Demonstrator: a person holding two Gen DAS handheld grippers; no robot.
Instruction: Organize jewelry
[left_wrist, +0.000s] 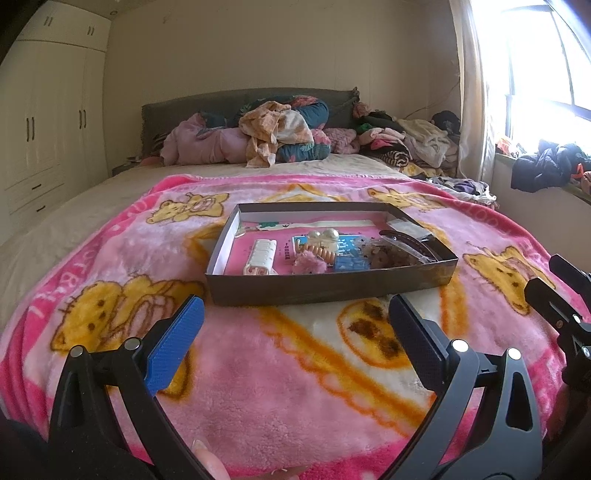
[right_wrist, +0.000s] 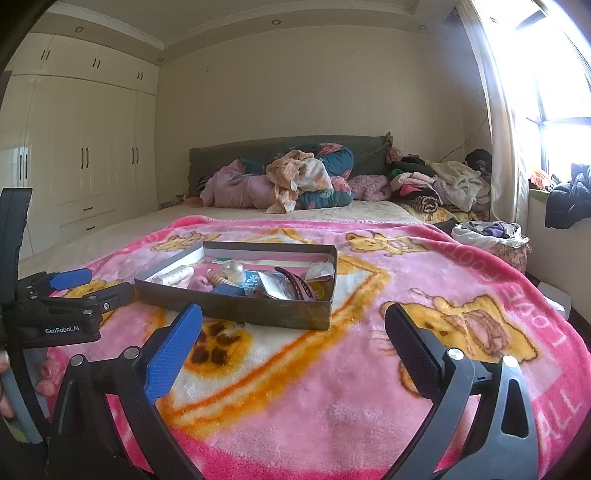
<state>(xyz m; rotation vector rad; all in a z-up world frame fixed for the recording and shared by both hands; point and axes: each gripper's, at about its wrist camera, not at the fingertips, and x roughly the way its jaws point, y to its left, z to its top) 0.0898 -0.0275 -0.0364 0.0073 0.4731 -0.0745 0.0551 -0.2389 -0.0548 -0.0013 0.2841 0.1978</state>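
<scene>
A shallow dark cardboard box (left_wrist: 325, 286) lies on the pink cartoon blanket (left_wrist: 258, 376) on the bed. It holds jewelry and hair items: a white clip (left_wrist: 261, 255), pearl beads (left_wrist: 325, 236), a pink fluffy piece (left_wrist: 308, 265), a blue card (left_wrist: 351, 258), a dark hair claw (left_wrist: 402, 240). The box also shows in the right wrist view (right_wrist: 236, 308). My left gripper (left_wrist: 295, 314) is open and empty just short of the box's near wall. My right gripper (right_wrist: 293, 328) is open and empty, near the box's right corner.
Piles of clothes and bedding (left_wrist: 280, 133) lie at the headboard. More clothes (left_wrist: 421, 144) are heaped by the window on the right. White wardrobes (right_wrist: 74, 155) stand on the left. A bag of clothes (right_wrist: 491, 236) sits beside the bed.
</scene>
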